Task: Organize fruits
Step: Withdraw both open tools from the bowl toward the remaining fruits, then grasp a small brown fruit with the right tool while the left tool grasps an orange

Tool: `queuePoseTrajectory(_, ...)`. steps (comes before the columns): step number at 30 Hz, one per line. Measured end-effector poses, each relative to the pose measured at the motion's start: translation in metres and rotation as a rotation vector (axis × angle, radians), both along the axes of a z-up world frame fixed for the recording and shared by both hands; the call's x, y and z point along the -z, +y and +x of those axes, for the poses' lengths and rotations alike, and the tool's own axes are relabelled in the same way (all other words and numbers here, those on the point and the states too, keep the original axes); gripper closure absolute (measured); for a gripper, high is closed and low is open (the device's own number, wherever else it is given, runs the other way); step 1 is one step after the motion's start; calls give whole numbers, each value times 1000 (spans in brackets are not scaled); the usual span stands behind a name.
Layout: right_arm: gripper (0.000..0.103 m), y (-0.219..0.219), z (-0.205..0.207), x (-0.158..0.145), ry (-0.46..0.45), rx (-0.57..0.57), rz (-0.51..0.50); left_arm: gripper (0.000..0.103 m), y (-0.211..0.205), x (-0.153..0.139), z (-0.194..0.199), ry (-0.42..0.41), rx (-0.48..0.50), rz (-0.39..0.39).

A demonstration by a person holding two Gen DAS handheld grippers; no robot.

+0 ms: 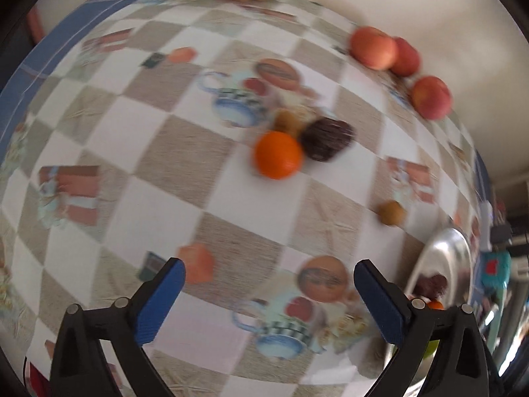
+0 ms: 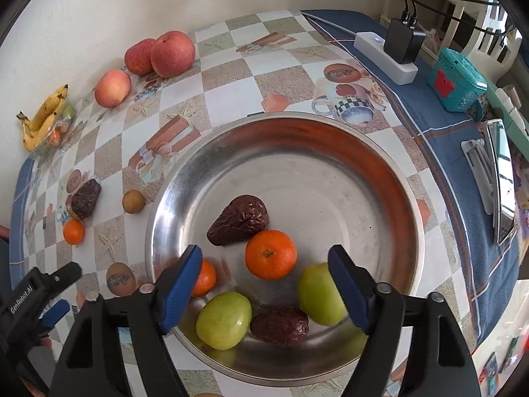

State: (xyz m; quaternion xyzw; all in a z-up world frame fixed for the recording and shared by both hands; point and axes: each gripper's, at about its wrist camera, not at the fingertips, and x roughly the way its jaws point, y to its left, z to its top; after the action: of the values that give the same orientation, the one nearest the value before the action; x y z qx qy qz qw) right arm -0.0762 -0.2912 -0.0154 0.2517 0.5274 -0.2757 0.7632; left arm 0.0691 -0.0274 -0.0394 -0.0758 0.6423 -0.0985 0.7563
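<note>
Now both my hand-held grippers, left (image 1: 267, 301) and right (image 2: 266, 286), were open and empty; next I judged the loose orange (image 1: 278, 154) needed grasping for the metal bowl (image 2: 390, 178).

Steel bowl (image 2: 390, 178) w/ mixed fruit; tangerine (image 1: 278, 154), date (image 1: 327, 139) on cloth.

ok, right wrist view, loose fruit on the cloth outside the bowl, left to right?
bananas → small orange → dark date → pale apple → brown longan → big red apple
</note>
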Motion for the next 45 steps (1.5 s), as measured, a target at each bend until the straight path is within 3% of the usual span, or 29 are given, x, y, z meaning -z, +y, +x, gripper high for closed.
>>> queuePoseTrajectory(5,15,5,3,1,11,4,-39,0,27,6,7,13,-84,41)
queuePoseTrajectory(8,4,9,8,0,8,0,-63,0,43,8,13,15,-130,56)
queuePoseTrajectory(17,4,48,39,-5,-30,-134,-58,0,89,-2,31,-18,-253,31)
queuePoseTrajectory(20,4,63,50,-10,-83,-188,-47,0,95,-4,37,-24,-278,22)
queuePoseTrajectory(27,4,95,69,-18,-157,-294,-74,0,94,-9,50,-80,-297,47)
queuePoseTrajectory(32,6,98,77,-17,-189,-302,-65,0,85,-16,55,-138,-249,2)
queuePoseTrajectory(36,29,98,82,-18,-211,-307,-84,0,66,-17,57,-166,-157,-27)
queuePoseTrajectory(39,31,95,87,-16,-221,-305,-78,0,51,-11,61,-157,-87,-67)
queuePoseTrajectory(42,49,93,94,-11,-224,-301,-72,1,39,-8,62,-156,-44,-54)
queuePoseTrajectory(45,53,89,101,-2,-202,-295,-60,8,31,-4,63,-154,-23,-69)
